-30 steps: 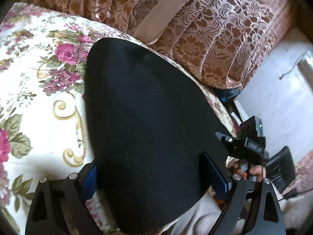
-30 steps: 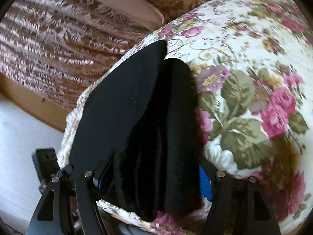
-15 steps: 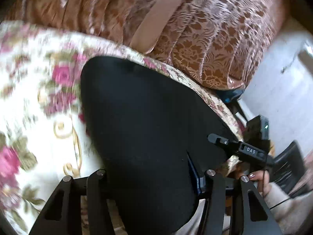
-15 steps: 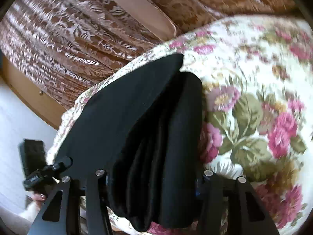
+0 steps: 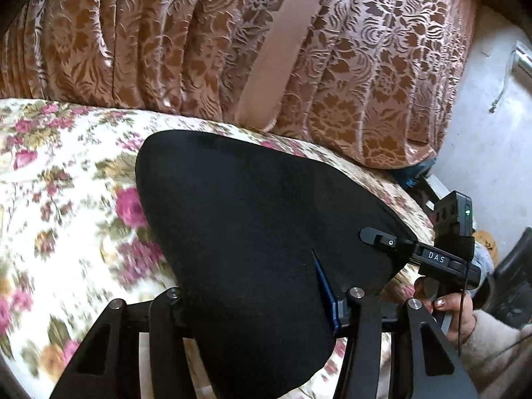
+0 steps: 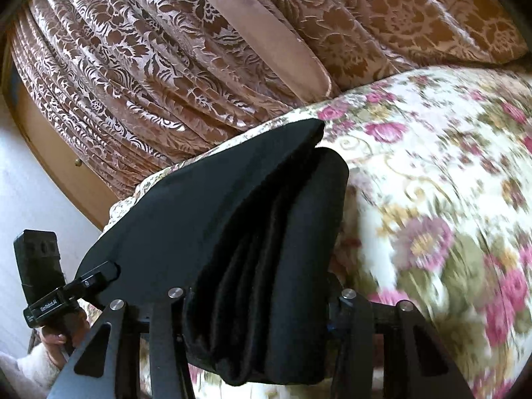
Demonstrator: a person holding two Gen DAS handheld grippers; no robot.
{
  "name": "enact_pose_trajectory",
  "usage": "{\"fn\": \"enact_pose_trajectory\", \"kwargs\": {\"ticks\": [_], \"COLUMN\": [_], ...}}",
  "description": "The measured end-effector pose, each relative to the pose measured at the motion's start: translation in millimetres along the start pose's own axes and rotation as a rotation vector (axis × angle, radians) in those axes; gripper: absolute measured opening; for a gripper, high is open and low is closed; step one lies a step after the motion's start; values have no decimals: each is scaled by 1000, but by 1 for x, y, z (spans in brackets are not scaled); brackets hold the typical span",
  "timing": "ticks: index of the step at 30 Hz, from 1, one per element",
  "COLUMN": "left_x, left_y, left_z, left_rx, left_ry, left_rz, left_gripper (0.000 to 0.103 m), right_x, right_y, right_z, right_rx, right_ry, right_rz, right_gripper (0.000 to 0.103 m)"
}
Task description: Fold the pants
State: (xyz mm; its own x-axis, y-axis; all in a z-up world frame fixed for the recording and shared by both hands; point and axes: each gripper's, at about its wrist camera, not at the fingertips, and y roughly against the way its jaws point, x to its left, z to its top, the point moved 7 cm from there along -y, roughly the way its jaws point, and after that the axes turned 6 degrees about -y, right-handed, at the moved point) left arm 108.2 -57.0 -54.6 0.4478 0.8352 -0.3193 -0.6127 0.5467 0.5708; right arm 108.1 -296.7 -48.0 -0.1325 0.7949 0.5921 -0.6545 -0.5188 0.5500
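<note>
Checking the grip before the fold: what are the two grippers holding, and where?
Both hold the black pants: left gripper and right gripper each clamp the bunched near edge.

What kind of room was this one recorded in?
Probably a bedroom at home: black pants lie on a floral bedspread, with a brown patterned cover draped behind and a bare floor beside.

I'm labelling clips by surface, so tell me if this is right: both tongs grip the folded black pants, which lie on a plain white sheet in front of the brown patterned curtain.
One detail is wrong: the sheet is not plain white but printed with pink roses, as the right wrist view shows. The rest holds: both tongs grip the folded black pants in front of the brown patterned curtain.
</note>
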Motion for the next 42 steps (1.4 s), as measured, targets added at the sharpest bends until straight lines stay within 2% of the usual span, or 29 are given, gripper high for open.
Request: {"fn": "enact_pose_trajectory", "kwargs": {"ticks": [9,13,17,21,25,30,31,33,35,37,39,42], "left_x": [41,62,87,105,121,129,128,131,135,136,131,117], "left_y": [-42,-74,-106,-136,-159,-161,-160,-161,-161,-159,-156,-145], "left_z": [66,98,123,131,116,109,107,105,104,104,104,103], "left_rx": [-86,-92,-97,-81,-46,-52,-52,-47,-47,-53,-63,-88], "left_ry": [-32,-74,-53,-75,-59,-24,-28,-25,-5,0,-25,-90], "left_rz": [86,127,160,205,212,212,225,265,282,284,321,412], "left_gripper": [54,55,55,55,58,69,71,85,89,89,89,89], "right_x": [9,6,-3,-14,-51,-68,-67,-67,-67,-66,-63,-48], "right_y": [-58,-88,-121,-153,-183,-184,-185,-185,-186,-185,-182,-175], "right_z": [79,114,149,166,167,156,155,153,154,153,152,150], "right_rx": [-66,-94,-133,-122,-63,-79,-83,-93,-99,-106,-122,-174], "right_ry": [56,45,34,52,-35,-41,-27,-8,-6,1,32,132], "right_rz": [-3,-22,-36,-67,-87,-79,-97,-133,-162,-183,-227,-343], "right_gripper": [49,49,49,49,53,58,59,63,71,73,75,75]}}
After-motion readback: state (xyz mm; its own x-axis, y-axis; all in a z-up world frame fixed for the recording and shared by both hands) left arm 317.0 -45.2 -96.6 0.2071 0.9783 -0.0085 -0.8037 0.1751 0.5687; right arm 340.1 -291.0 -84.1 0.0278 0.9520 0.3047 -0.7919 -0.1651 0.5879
